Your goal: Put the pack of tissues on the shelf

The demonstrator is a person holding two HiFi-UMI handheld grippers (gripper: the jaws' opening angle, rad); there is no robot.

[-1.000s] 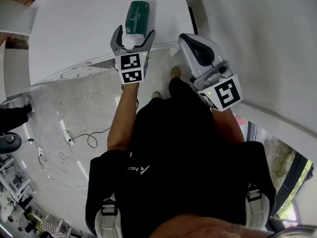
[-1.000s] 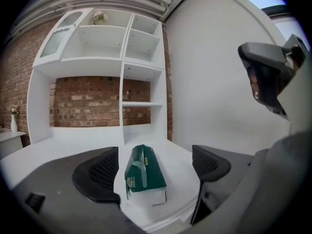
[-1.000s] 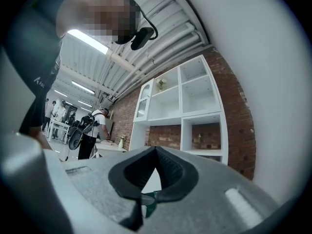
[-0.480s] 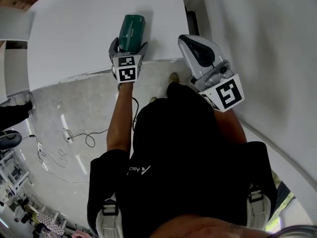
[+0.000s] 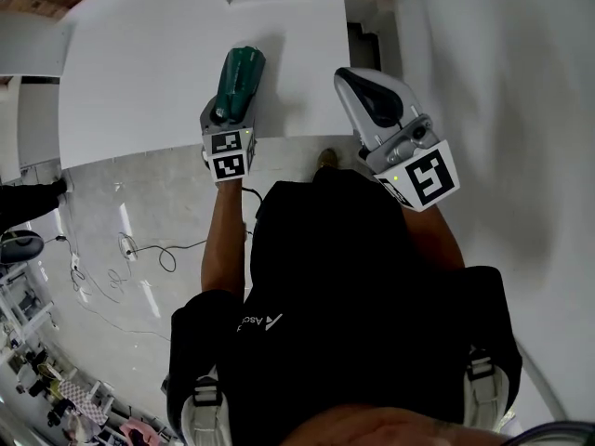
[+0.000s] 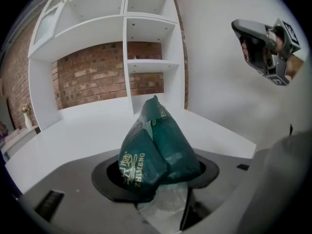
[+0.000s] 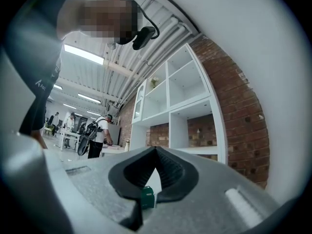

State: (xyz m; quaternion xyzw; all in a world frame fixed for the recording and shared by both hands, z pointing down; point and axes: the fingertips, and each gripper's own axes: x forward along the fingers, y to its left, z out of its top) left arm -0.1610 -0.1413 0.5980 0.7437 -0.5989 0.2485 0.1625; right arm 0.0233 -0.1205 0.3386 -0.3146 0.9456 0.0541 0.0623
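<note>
A dark green pack of tissues lies on the white counter of the shelf unit. My left gripper reaches over the counter's front edge. Its jaws have just been closing, and they now press the pack from both sides. The wrapper is creased and bulges up between the black pads. My right gripper hangs to the right by the white wall, above counter height. It is shut with nothing in it. In the right gripper view its jaws meet at the tip and point at the shelves.
Open white compartments with a brick back wall rise behind the counter. A white wall stands close on the right. Cables lie on the grey floor at left. A small vase stands at the counter's far left. People work at distant tables.
My left gripper went forward and down around the pack, then its jaws closed in on it. The right gripper barely shifted in the head view.
</note>
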